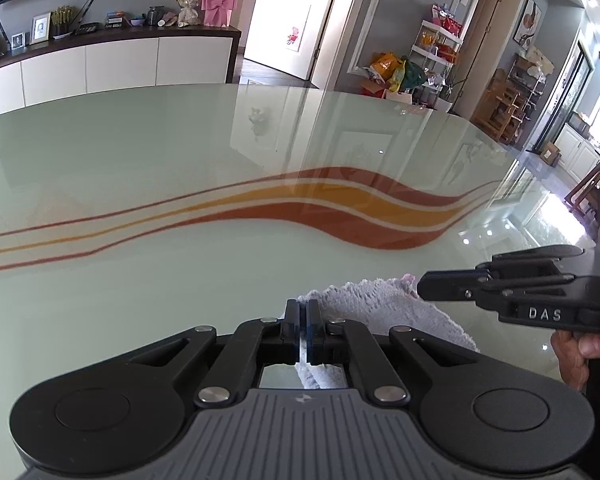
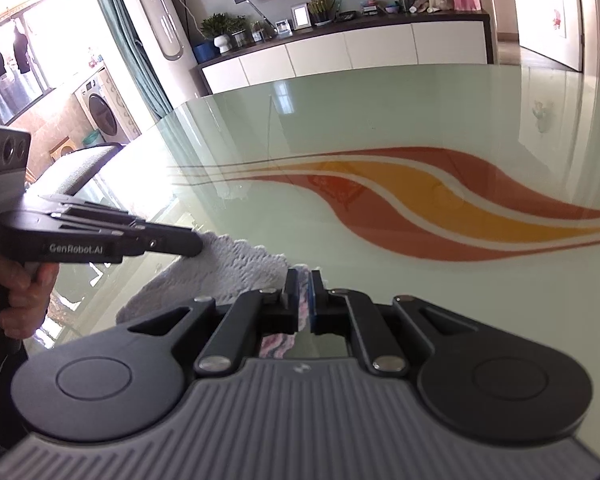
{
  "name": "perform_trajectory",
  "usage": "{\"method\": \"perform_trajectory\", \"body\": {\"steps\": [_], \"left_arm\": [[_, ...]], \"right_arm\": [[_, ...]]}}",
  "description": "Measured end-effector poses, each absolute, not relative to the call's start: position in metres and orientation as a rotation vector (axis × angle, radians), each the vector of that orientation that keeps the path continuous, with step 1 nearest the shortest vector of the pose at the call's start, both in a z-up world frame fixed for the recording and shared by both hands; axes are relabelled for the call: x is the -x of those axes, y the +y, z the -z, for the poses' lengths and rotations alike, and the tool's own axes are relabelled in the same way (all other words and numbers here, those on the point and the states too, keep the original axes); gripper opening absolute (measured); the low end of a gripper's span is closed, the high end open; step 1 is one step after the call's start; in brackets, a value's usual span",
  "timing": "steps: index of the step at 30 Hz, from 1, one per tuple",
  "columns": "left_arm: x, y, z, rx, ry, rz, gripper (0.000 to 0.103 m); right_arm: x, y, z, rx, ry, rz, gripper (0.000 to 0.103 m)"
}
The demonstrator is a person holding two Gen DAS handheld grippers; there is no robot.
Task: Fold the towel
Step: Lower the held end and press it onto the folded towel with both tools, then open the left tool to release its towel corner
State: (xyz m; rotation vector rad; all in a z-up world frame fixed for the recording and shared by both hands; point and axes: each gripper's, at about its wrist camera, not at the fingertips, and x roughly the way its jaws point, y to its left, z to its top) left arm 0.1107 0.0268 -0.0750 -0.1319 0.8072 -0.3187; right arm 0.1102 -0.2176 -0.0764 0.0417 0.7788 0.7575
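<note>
A pale fluffy towel point(image 1: 384, 304) hangs between my two grippers above the near edge of a glass table point(image 1: 140, 160). My left gripper point(image 1: 302, 312) is shut on one edge of the towel. My right gripper point(image 2: 305, 284) is shut on another edge of the towel point(image 2: 228, 268), where a pink striped part shows between its fingers. In the left wrist view my right gripper point(image 1: 424, 286) comes in from the right onto the towel. In the right wrist view my left gripper point(image 2: 196, 242) comes in from the left onto it.
The glass table point(image 2: 380, 112) has red and orange wavy stripes point(image 1: 340, 200) across its middle. A white sideboard point(image 1: 112, 68) with ornaments stands beyond the far edge. Shelves and bags point(image 1: 412, 68) stand at the far right.
</note>
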Motion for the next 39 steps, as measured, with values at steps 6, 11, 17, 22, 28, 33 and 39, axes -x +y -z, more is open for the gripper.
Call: {"method": "perform_trajectory", "body": {"steps": [6,11,17,22,28,33,39], "left_arm": [[-0.118,0.026,0.083,0.119,0.829,0.311,0.002],[-0.123,0.023,0.089,0.125,0.842,0.31,0.003],[-0.124,0.021,0.09,0.123,0.845,0.313,0.004],[-0.123,0.022,0.091,0.107,0.848,0.323,0.004],[-0.121,0.03,0.084,0.082,0.825,0.342,0.011],[-0.095,0.052,0.078,0.074,0.8,0.322,0.011],[-0.069,0.056,0.09,-0.037,0.829,0.446,0.012]], "right_arm": [[-0.112,-0.215,0.081,-0.027,0.801,-0.753,0.005],[-0.112,-0.213,0.081,-0.011,0.81,-0.751,0.005],[-0.108,-0.201,0.054,0.009,0.71,-0.773,0.006],[-0.119,-0.172,0.069,0.049,0.765,-0.826,0.01],[-0.13,-0.172,0.088,-0.028,0.849,-0.823,0.009],[-0.138,-0.175,0.089,-0.076,0.882,-0.825,0.009],[-0.14,-0.174,0.085,-0.084,0.9,-0.827,0.009]]}}
